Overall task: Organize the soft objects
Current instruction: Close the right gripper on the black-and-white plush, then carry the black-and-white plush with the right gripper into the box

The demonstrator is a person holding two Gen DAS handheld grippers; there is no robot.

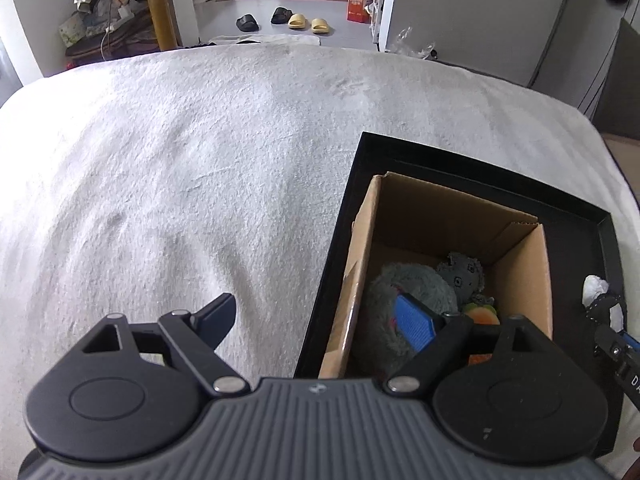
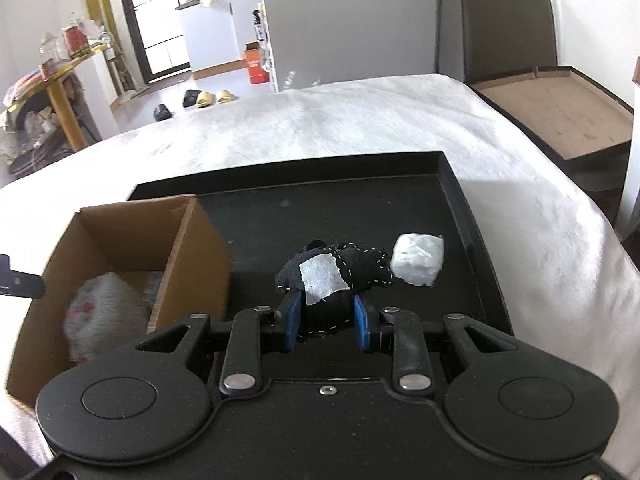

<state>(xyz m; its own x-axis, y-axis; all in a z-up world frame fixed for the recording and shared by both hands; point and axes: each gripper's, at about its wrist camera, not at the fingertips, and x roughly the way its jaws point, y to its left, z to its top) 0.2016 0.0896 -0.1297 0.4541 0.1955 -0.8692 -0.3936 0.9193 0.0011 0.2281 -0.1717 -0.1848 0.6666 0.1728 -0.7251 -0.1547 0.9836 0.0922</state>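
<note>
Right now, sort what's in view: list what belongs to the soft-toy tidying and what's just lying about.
Belongs to the job:
- black stitched toy, clamped in the right gripper
- white soft cube on the black tray
- cardboard box with grey plush inside
- left gripper, open

Lying about:
- slippers on the floor
- orange carton
- cluttered side table

Tray [image 2: 460, 200] is lying on blanket [image 2: 360, 128] ahead of you. Cardboard box [image 2: 188, 264] is standing in tray's left part. Plush toys [image 1: 408, 292] are sitting in box, possibly three. Stitched pillow toy [image 2: 360, 268] is sitting between your right gripper [image 2: 326, 322] pads, right of box. Wrapped lump [image 2: 418, 260] is sitting just beside toy's right end. Your left gripper [image 1: 316, 320] is hanging over box's left wall.
</note>
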